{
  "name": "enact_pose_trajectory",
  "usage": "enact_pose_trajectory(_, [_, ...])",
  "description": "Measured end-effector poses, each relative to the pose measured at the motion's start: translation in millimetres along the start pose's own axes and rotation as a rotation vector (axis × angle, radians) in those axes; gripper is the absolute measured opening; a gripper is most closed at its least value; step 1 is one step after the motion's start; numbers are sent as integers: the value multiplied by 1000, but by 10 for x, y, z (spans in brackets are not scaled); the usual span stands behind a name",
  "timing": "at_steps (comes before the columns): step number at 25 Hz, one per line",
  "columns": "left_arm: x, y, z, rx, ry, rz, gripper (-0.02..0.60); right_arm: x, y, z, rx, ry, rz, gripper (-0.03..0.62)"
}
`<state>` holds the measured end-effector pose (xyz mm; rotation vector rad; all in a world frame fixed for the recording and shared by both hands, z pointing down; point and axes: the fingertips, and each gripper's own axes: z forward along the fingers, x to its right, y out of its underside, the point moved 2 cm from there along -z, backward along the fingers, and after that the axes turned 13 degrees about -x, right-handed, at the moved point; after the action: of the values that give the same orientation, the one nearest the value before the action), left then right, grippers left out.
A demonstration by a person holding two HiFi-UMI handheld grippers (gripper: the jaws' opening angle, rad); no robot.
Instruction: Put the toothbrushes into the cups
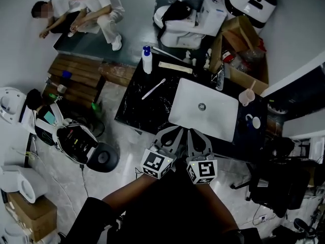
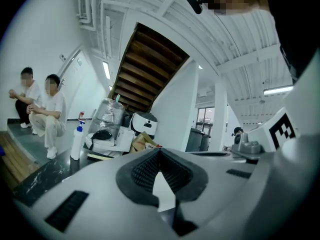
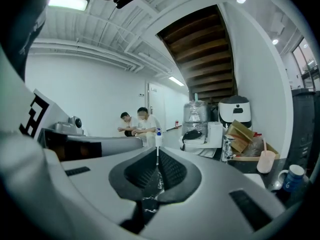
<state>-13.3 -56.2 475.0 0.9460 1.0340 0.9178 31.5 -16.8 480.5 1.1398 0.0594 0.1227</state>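
Toothbrush (image 1: 153,89): lying flat and slanted on the black marble table (image 1: 133,103), left of the white basin, touching neither gripper.
Pink cup (image 1: 247,97): standing upright on the table just off the basin's far right corner, holding a slim pale stick; kind of stick not resolving.
Mug (image 1: 252,121): sitting just nearer than the pink cup, beside the basin's right edge.
White basin (image 1: 218,117): lying at mid-table, drain showing at centre.
Left gripper (image 1: 176,130): hovering at the basin's near edge, jaws pressing together, gripping nothing.
Right gripper (image 1: 192,132): hovering just beside the left gripper, jaws likewise clenched, carrying nothing.
Bottle (image 1: 147,60): standing upright, white with blue cap, at the table's far left, beyond the toothbrush.
Cardboard box (image 1: 242,50): sitting past the pink cup at the far right.
People (image 1: 84,9): two, crouching on the floor well apart from the table.
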Motion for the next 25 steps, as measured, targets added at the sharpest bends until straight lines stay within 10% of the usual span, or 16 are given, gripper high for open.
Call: enact_pose_trajectory(25, [-1246, 102, -104, -14, -255, -68, 15, -354, -146, 1497, -165, -312, -178, 25])
